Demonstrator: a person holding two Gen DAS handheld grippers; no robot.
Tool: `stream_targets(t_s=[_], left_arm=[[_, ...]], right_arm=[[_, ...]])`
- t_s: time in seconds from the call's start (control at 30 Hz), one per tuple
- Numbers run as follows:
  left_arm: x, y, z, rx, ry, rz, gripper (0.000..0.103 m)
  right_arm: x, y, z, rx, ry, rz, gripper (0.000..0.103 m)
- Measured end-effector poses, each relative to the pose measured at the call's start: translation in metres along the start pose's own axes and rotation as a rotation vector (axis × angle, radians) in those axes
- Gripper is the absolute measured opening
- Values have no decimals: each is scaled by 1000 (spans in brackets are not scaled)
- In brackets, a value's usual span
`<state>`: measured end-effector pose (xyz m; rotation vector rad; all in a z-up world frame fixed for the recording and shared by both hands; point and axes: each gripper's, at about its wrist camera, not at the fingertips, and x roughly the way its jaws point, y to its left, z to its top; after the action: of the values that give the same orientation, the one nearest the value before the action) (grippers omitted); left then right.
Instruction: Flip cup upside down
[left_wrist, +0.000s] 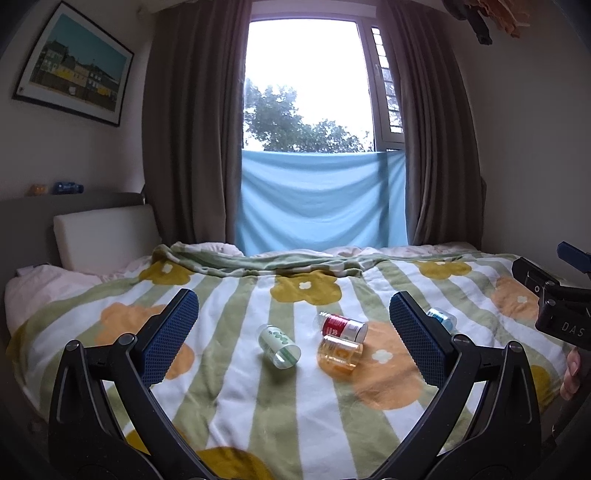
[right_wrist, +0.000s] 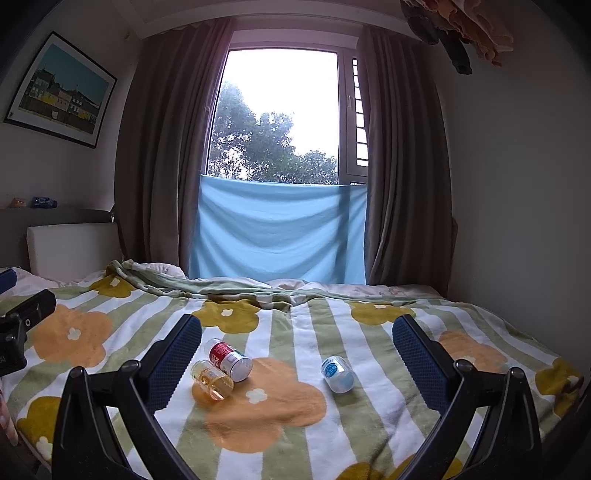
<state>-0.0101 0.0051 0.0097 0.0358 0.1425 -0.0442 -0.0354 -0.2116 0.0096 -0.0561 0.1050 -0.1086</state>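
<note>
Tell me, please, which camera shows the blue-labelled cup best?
The right wrist view: the blue-labelled cup lies on its side in the open. In the left wrist view, a finger of the left tongs hides most of it.

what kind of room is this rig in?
A bedroom, most likely: a bed with a flowered blanket and a pillow at its head, curtains by a window, and a framed picture on the wall.
</note>
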Motion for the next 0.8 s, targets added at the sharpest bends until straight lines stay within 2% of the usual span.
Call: stream_targets(t_s=[0.8], left_arm=[[-4, -5, 3, 2, -7, 1, 103]], right_arm=[[0, 2, -9, 5, 3, 8, 103]])
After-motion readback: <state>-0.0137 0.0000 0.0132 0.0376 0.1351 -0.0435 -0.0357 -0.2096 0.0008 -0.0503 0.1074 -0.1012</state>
